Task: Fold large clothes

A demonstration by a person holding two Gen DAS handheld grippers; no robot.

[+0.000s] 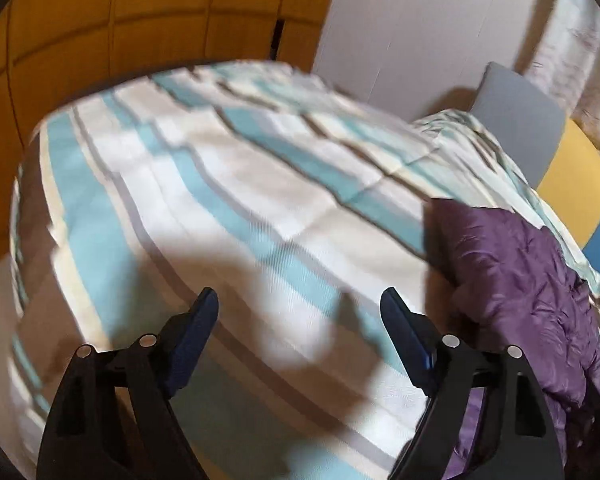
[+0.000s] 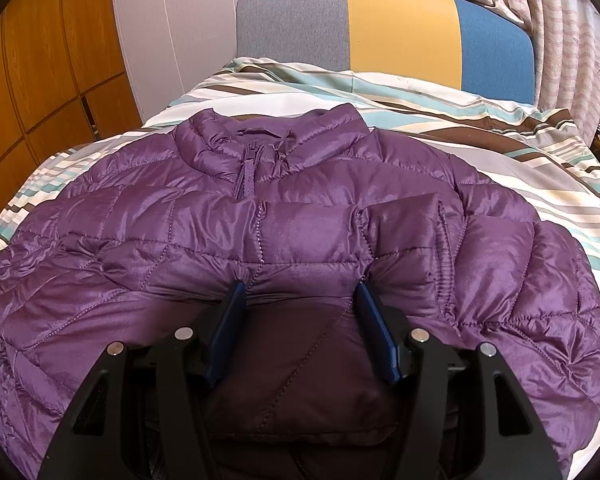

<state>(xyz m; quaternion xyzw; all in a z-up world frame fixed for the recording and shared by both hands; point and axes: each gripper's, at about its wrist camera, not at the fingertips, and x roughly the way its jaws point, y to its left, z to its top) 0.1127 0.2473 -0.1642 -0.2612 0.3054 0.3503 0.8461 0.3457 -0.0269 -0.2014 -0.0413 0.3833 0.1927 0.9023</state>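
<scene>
The jacket [image 2: 300, 216] lies on the bedspread [image 2: 480, 148], collar toward the far headboard [image 2: 380, 28], wardrobe [image 2: 40, 80] at left.

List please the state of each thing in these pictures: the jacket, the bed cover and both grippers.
purple jacket: lies front up on the bed, zipped, a sleeve folded across the chest.
striped bed cover: spread over the bed, a little creased.
left gripper: open, empty, over bare cover beside the jacket.
right gripper: jaws set on either side of a bulge of the jacket's lower part; a firm grip cannot be told.
</scene>
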